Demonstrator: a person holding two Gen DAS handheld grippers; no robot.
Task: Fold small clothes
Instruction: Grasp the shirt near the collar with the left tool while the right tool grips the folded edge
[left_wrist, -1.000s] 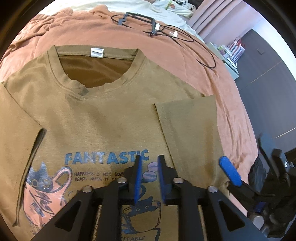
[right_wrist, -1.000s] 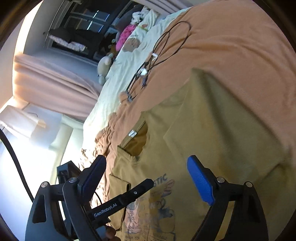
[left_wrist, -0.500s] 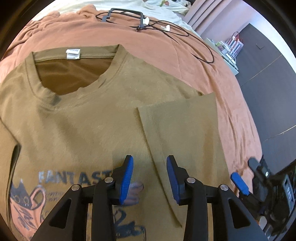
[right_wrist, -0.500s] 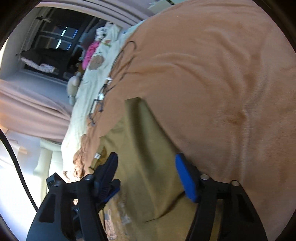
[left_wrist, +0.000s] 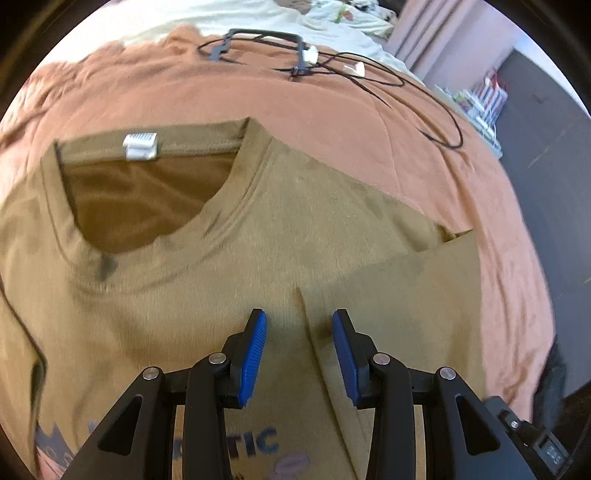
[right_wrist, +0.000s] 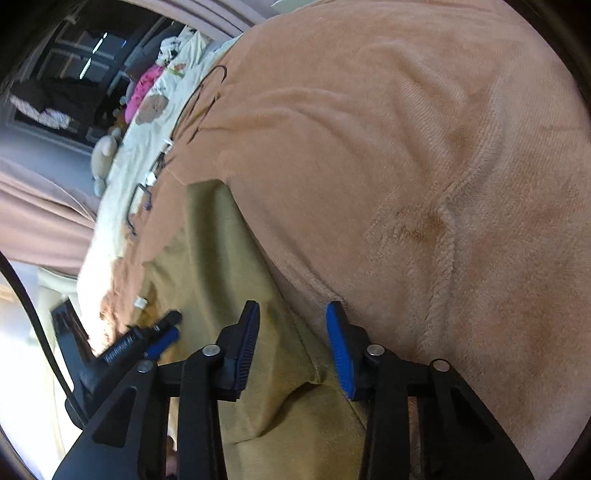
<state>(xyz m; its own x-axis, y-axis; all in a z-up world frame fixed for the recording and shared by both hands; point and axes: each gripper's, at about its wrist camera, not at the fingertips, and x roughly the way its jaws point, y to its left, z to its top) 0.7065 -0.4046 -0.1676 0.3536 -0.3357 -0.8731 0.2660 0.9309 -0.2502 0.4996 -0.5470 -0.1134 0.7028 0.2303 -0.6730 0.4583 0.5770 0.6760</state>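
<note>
An olive-brown T-shirt (left_wrist: 192, 302) lies front-up on an orange-pink blanket (left_wrist: 332, 125), with a white neck label and blue print at the bottom. Its right sleeve (left_wrist: 399, 295) is folded in over the chest. My left gripper (left_wrist: 299, 354) is open just above the shirt, its fingers astride the folded sleeve's inner edge. My right gripper (right_wrist: 291, 347) is open low over the shirt's side edge (right_wrist: 236, 273), where the cloth (right_wrist: 310, 387) rises in a small ridge between the fingers. The left gripper's tip (right_wrist: 162, 332) shows at the left of the right wrist view.
Black cables and a black frame (left_wrist: 295, 59) lie on the blanket beyond the collar. Pale bedding (right_wrist: 147, 122) with soft toys lies farther off. The bed's edge drops to a dark floor (left_wrist: 554, 184) on the right. Pink curtains (right_wrist: 37, 206) hang at the far side.
My left gripper has opened and moved up the shirt from the print toward the collar. My right gripper has narrowed and come down onto the shirt's side edge.
</note>
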